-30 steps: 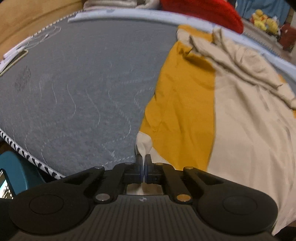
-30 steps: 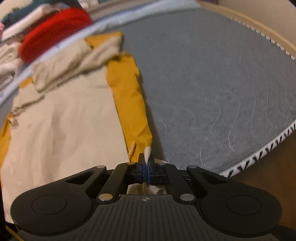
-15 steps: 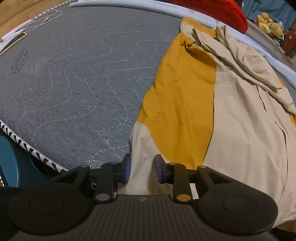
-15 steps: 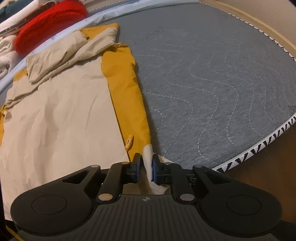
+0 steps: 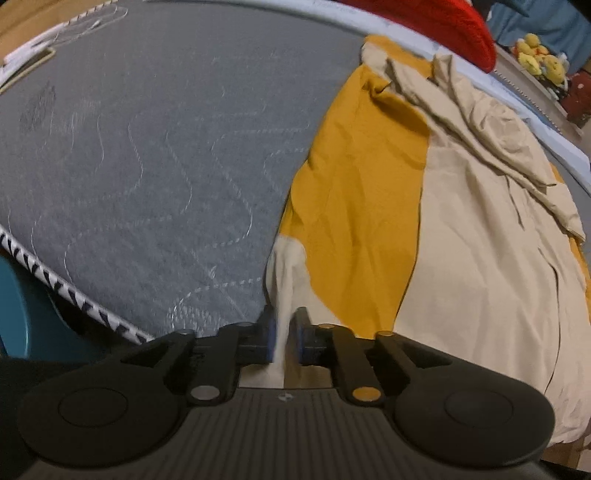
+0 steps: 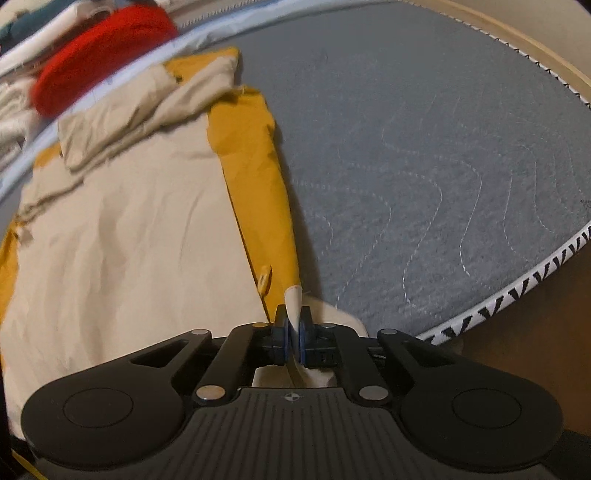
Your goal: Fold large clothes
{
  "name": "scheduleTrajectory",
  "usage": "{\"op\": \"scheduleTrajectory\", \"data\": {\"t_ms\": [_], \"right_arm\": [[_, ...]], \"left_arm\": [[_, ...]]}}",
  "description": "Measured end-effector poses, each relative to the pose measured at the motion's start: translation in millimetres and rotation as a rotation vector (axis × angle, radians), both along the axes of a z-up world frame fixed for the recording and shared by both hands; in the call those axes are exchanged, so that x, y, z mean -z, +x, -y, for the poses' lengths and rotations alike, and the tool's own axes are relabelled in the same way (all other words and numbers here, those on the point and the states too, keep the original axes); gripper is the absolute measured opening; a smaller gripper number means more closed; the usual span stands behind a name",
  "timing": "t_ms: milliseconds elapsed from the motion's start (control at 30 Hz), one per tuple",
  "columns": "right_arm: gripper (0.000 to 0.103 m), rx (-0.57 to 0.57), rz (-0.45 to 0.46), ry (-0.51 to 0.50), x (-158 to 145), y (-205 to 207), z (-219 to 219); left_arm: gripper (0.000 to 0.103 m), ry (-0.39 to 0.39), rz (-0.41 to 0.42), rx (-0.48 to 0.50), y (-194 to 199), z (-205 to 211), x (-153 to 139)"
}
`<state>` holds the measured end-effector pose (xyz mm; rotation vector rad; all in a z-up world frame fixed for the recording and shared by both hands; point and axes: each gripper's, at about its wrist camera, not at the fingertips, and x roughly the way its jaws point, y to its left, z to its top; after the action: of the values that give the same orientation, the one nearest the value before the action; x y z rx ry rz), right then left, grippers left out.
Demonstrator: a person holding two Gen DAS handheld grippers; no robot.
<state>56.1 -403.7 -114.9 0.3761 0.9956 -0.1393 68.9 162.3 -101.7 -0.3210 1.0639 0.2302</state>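
A large beige and mustard-yellow garment (image 5: 461, 236) lies spread on a grey quilted mattress (image 5: 155, 155); it also shows in the right wrist view (image 6: 140, 229). My left gripper (image 5: 284, 328) is nearly shut, with the beige hem corner of the garment pinched between its blue pads. My right gripper (image 6: 293, 325) is shut on the other beige hem corner, near the mattress's near edge. The garment's far end is bunched in folds.
A red cushion (image 5: 443, 22) and stacked fabrics (image 6: 14, 110) lie past the far edge of the mattress (image 6: 424, 155). Yellow soft toys (image 5: 539, 62) sit at far right. A teal object (image 5: 14, 306) stands beside the mattress's left edge. A striped border (image 6: 517, 291) marks the edge.
Both grippers opened half a second ago and have closed again on the hem corners. The views have shifted slightly back toward the near edge.
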Motion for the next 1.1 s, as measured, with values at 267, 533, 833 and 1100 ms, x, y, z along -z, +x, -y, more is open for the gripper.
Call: {"op": "scheduleTrajectory", "data": {"t_ms": [267,533,833,1100], "right_arm": [[0.002,-0.022,0.005,-0.031,-2.4,-1.2,-5.0],[0.003,0.0,0.019,-0.01,-6.4,-1.1,0.9],[0.006,-0.027,-0.02,-0.034,-1.2,1.7,-4.2],[0.002,-0.045,-0.001,-0.059,-3.6,0.6,-7.1]], "left_arm": [[0.002,0.102,0.024,0.071,-0.5,13.2,-4.6],[0.009,0.008,0.001,-0.012,-4.9,-2.4,-2.1],[0.011,0.032,-0.005,0.002,-5.1,0.9,0.0],[0.01,0.057,0.0,0.025,-2.7,5.2,1.2]]}}
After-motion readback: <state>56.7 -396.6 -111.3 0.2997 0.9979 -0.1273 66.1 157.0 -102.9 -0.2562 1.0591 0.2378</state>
